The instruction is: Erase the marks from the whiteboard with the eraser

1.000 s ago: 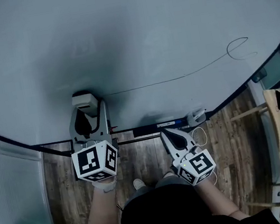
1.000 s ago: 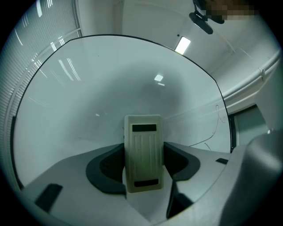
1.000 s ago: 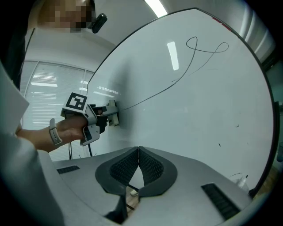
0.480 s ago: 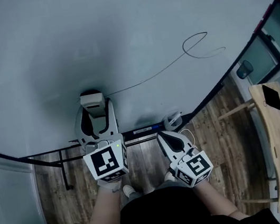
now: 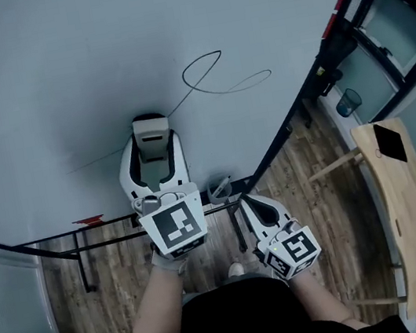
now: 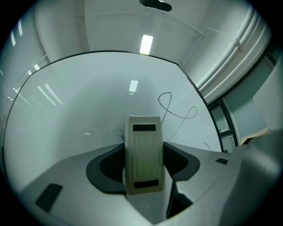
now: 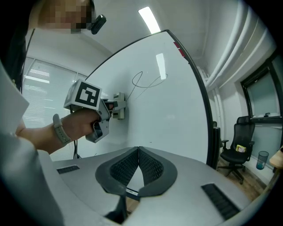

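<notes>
One looped mark (image 5: 204,75) shows on the whiteboard (image 5: 38,64). Left hand-held gripper (image 5: 154,149) presses the clamped eraser (image 5: 151,130) beside it, apparently mid-wipe; right hand-held gripper (image 5: 248,206) hangs closed, empty. Next likely: sweep across the loop.

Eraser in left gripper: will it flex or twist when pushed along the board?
Probably stiff: the eraser looks like a ribbed hard block, unbent in the left gripper. Likely light: a small plastic-looking body. It might pivot under drag on the whiteboard, since its far end sticks out past the jaws.
</notes>
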### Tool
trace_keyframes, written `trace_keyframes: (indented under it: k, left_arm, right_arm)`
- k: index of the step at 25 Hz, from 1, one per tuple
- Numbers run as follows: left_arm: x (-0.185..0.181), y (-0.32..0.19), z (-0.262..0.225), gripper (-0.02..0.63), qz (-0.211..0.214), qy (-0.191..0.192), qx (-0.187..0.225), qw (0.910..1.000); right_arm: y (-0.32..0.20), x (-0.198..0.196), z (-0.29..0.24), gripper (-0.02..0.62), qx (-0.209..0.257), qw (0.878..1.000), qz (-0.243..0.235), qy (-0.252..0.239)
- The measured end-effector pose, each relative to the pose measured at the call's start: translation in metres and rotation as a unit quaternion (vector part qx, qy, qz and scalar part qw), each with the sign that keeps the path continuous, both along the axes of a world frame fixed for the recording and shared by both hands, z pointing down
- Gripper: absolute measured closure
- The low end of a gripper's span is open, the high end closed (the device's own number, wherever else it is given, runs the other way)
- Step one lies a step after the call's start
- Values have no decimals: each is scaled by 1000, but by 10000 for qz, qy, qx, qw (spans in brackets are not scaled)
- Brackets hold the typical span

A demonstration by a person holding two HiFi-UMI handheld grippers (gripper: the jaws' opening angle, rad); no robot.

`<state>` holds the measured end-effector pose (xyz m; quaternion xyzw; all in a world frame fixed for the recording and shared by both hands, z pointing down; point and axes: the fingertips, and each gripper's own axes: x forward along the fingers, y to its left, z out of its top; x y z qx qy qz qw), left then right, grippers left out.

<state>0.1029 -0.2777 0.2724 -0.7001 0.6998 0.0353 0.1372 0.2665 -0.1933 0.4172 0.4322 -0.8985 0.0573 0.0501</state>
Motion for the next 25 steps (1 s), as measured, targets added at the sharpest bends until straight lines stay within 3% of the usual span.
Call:
trace_keyframes:
  k: [5, 9, 12, 16, 25]
  left_arm:
    - [32, -5, -11, 342, -18, -709, 85, 9974]
    - [23, 0, -6, 341, 4, -1032, 230, 9944]
    - [-6, 5, 3, 341, -70, -1083, 227, 9938]
    - [-49, 15, 19, 341, -169, -1420, 173, 9896]
    - [-181, 40, 52, 341, -560, -2066, -241, 9765]
  right_arm:
    - [-1, 19, -1, 566, -6, 10000, -30, -8]
    - [2, 8, 4, 567, -87, 9997, -211, 14]
    - [2, -10, 8, 566, -135, 9993, -338, 24]
    - [4, -43, 11, 567, -181, 9984, -534, 35]
    - [14, -121, 19, 566, -253, 9953, -931, 90]
